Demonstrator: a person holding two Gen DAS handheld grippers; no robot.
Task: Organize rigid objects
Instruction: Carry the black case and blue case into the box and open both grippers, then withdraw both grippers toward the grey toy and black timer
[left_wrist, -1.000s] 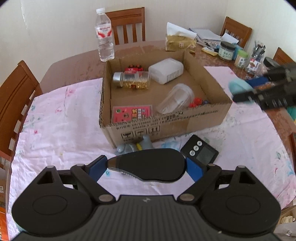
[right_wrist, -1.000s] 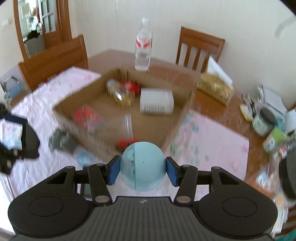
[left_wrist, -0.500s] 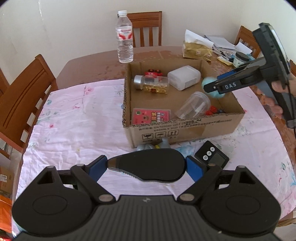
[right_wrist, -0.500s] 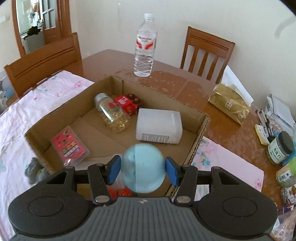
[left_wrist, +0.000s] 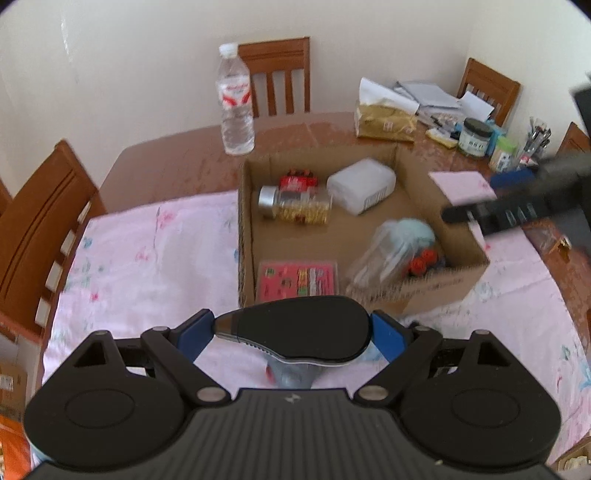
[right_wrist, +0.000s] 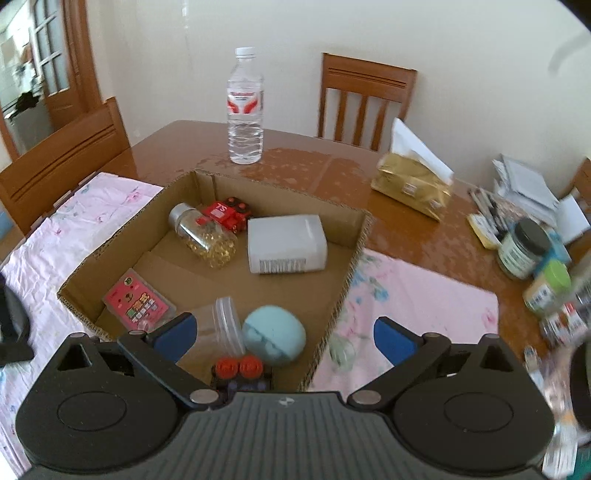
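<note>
The right gripper (right_wrist: 284, 334) is standing wide, its jaws just opened, and nothing is being held. The pale blue plastic ball (right_wrist: 274, 335) is lying inside the brown cardboard box (right_wrist: 354, 254), at its near right corner, beside a clear plastic jar (right_wrist: 225, 325). A flat black oval object (left_wrist: 295, 328) is being clamped by the left gripper (left_wrist: 291, 332) near the box.

One cardboard box (right_wrist: 354, 254) holds seven things — one capsule jar (right_wrist: 207, 236), one white container (right_wrist: 286, 243), one red toy (right_wrist: 227, 214), one pink card (right_wrist: 138, 299), one clear cup (right_wrist: 225, 325), one blue ball (right_wrist: 275, 334), one red-knobbed toy (partly hidden) (right_wrist: 240, 369). Outside it — one water bottle (right_wrist: 245, 107).
</note>
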